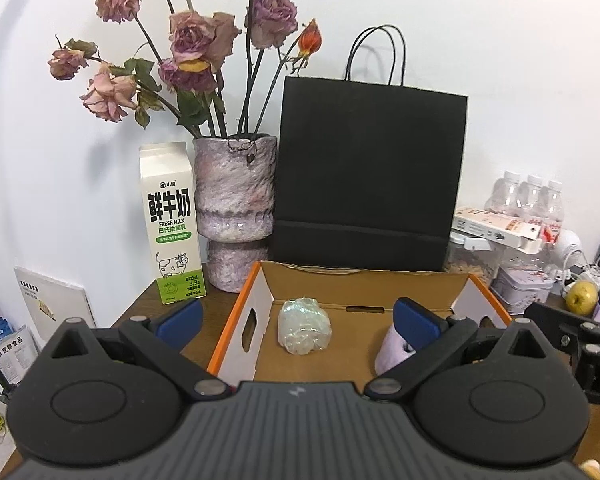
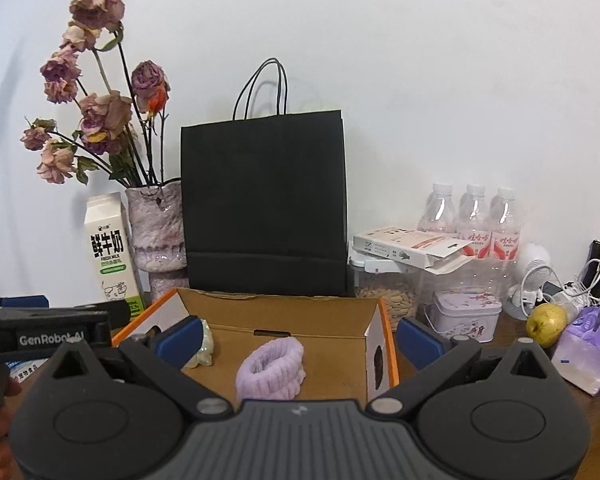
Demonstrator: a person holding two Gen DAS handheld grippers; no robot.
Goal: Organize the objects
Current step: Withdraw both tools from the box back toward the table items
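Both of my grippers hang spread wide with nothing between the fingers: the left gripper [image 1: 298, 320] faces the open cardboard box with orange edges [image 1: 230, 332], and the right gripper [image 2: 298, 338] faces the same box [image 2: 390, 344] from further right.

Inside the box, a crumpled clear plastic wrap bundle [image 1: 304, 326] lies toward the back left corner, and a lilac fluffy fabric band [image 2: 271, 366] lies on the floor of the box nearer the right wall.

What looks left to gather sits on the wooden tabletop [image 2: 496, 364] toward its right edge. The yellow-green apple [image 2: 546, 324] I judge firm, rounded and a little slippery, so I would pinch it across its widest middle. The purple and white soft plastic packet [image 2: 590, 350] beside it looks light and squashy; I would grip its bulk mid-body, gently. The lilac floral tin with a lid [image 2: 466, 314], just right of the box, seems rigid and smooth, best taken across its short sides.
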